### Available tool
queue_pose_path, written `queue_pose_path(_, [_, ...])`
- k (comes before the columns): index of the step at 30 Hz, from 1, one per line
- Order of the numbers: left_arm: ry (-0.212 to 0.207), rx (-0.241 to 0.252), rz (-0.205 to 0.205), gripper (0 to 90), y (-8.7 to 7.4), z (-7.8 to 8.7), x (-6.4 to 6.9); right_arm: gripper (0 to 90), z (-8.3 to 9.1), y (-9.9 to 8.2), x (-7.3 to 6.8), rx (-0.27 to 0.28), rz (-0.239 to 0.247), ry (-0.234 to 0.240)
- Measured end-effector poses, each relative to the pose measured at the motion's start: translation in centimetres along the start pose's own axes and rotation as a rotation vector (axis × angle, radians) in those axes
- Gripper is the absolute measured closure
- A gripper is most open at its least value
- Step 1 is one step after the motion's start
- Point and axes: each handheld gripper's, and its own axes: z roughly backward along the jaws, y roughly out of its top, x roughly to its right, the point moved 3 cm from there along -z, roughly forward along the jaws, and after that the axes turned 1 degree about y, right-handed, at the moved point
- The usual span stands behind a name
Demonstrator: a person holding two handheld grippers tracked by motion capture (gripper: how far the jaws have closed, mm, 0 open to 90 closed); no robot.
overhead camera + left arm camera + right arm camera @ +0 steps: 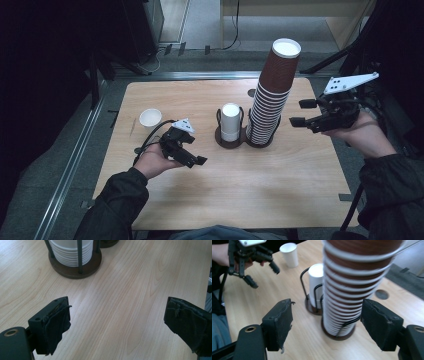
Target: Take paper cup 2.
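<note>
A tall, leaning stack of upside-down brown paper cups (272,95) (352,277) stands in a dark wire holder on the wooden table (280,180). Left of it, a shorter stack of white cups (230,122) (71,255) (317,280) sits in a matching holder. A single white cup (150,119) (290,255) stands upright at the far left. My right gripper (298,112) (327,315) hovers open just right of the brown stack, jaws level with its lower part and not touching. My left gripper (196,150) (117,315) (263,275) is open and empty over bare wood, left of the white stack.
The table's front half is bare wood. A round cable hole (251,93) (382,294) lies behind the holders. Dark floor, a metal rail (70,165) and equipment surround the table.
</note>
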Motion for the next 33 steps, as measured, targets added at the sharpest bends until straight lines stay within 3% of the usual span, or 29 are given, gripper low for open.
queue_pose_path(4, [-0.007, -0.009, -0.013, 6.7, 0.1, -0.2, 0.2, 22.0, 1.6, 2.0, 1.0, 0.027, 0.002, -0.025])
queue_pose_path(14, [-0.017, -0.02, -0.024, 6.7, 0.1, -0.4, 0.3, 16.3, 2.3, 6.2, 2.2, 0.059, 0.003, -0.035])
queue_pose_path(22, [-0.023, -0.022, -0.023, 6.7, -0.1, -0.5, 0.4, 15.2, 0.6, 9.3, 2.1, 0.053, 0.033, -0.046])
queue_pose_path(33, [-0.029, -0.029, -0.023, 6.7, -0.3, -0.7, 0.4, 14.5, -1.3, 11.7, 2.6, 0.062, 0.005, -0.055])
